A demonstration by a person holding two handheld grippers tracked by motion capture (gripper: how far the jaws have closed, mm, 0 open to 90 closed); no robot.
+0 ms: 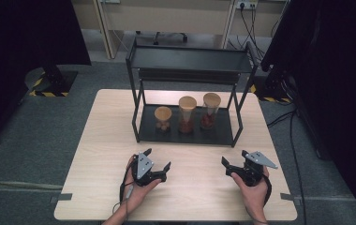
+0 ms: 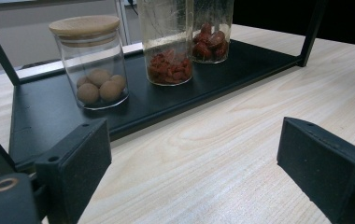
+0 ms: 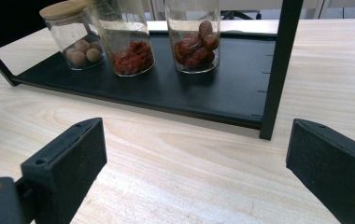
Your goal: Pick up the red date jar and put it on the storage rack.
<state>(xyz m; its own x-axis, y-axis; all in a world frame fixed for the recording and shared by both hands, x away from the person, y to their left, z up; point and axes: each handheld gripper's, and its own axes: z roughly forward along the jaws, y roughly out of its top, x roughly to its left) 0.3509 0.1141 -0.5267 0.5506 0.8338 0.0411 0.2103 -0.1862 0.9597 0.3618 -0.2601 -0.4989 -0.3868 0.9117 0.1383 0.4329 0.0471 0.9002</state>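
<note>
Three glass jars stand in a row on the lower shelf (image 1: 223, 132) of a black metal rack. The short jar (image 1: 163, 118) (image 2: 91, 65) (image 3: 75, 37) has a wooden lid and holds round brown balls. A taller jar (image 1: 187, 114) (image 2: 166, 46) (image 3: 126, 39) holds small red bits. The third jar (image 1: 210, 110) (image 2: 211, 32) (image 3: 194, 37) holds dark red fruits. My left gripper (image 1: 158, 158) (image 2: 192, 158) rests open on the table in front of the rack, with nothing between its jaws. My right gripper (image 1: 234, 157) (image 3: 196, 158) is open too, empty, facing the rack's right front post (image 3: 278, 70).
The rack's upper shelf (image 1: 190, 58) overhangs the jars. The light wooden table (image 1: 110, 140) has bare room on both sides of the rack and in front of it. Dark screens and stands flank the table on the floor.
</note>
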